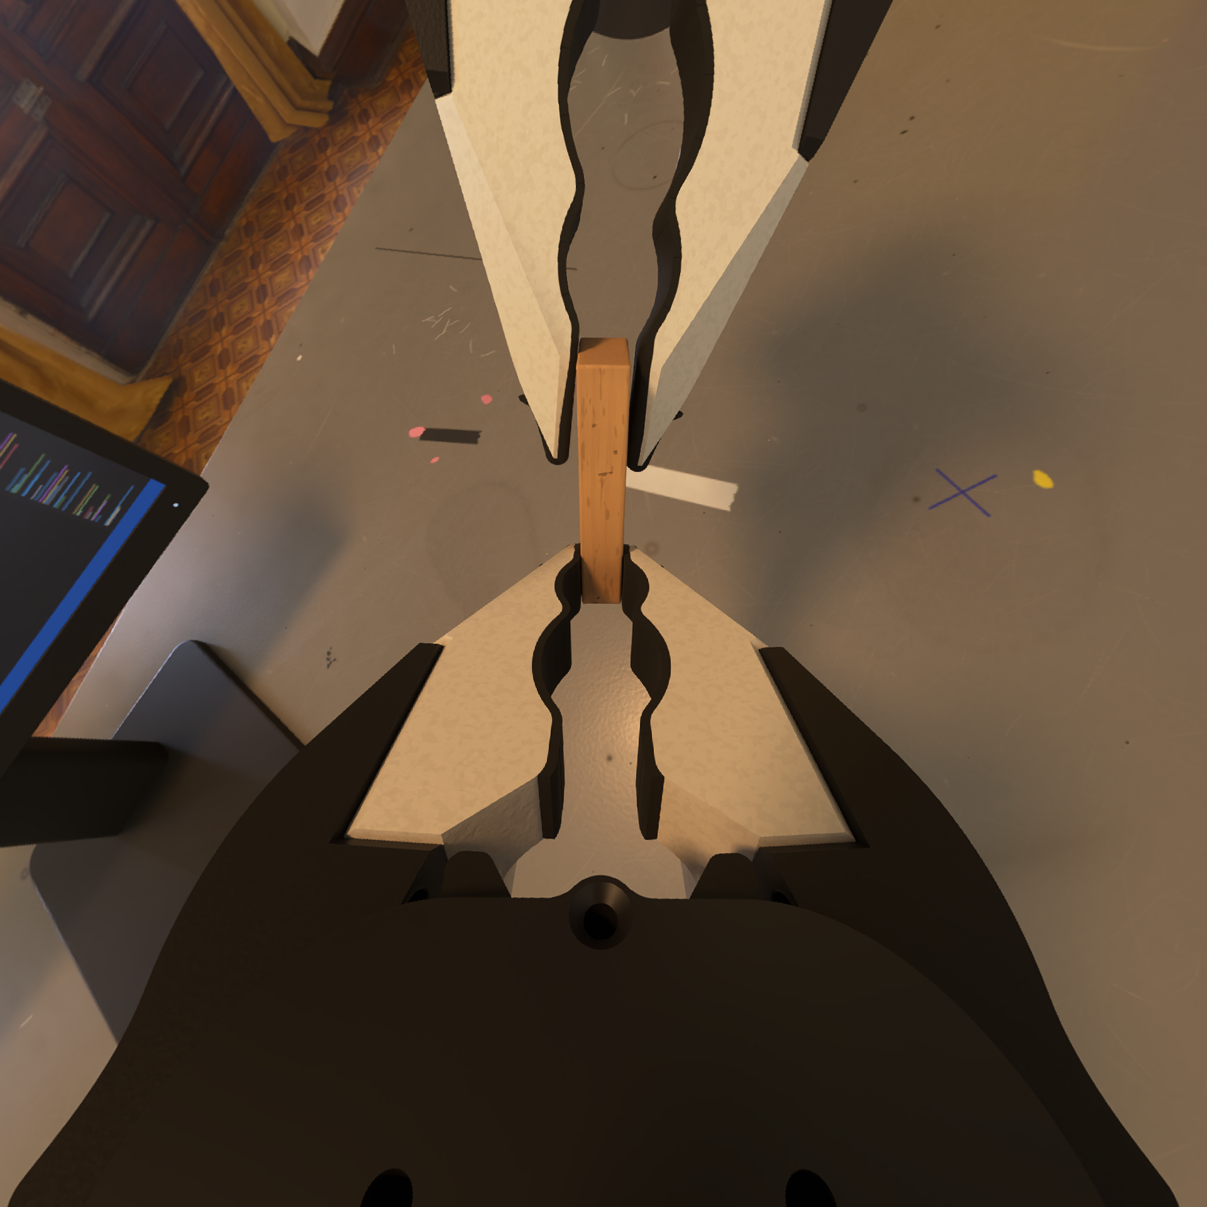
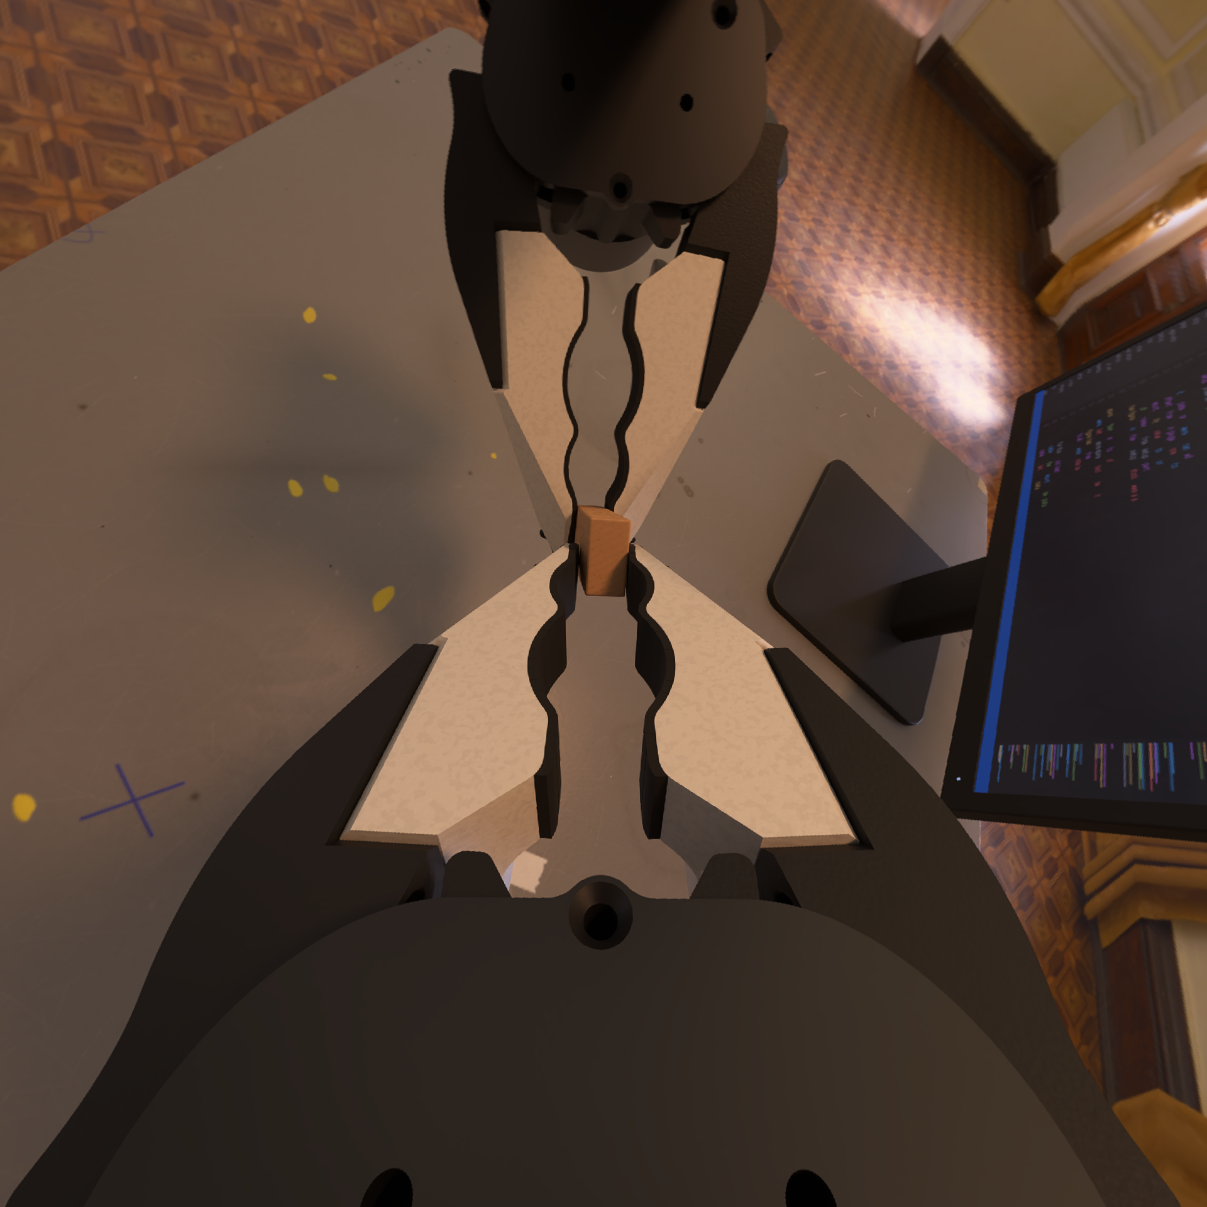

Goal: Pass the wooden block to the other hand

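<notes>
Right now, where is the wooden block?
The wooden block hangs above the table, bridging both tongs: the left tongs grip its near end, the right tongs its far end.

A grey table [image 1: 980,294] scuffed with fine white scratches and dark specks. In the left wrist view, a strip of white tape [image 1: 686,488] lies near centre, a short black strip [image 1: 449,436] with pink paint spots [image 1: 417,432] at 10 o'clock of it, and a blue pen cross [image 1: 963,493] with a yellow paint blot [image 1: 1043,480] at 3 o'clock. The monitor's flat dark base [image 2: 862,588] rests on the table at 3 o'clock in the right wrist view, where more yellow spots [image 2: 313,486] dot the surface at 9 o'clock.
</notes>
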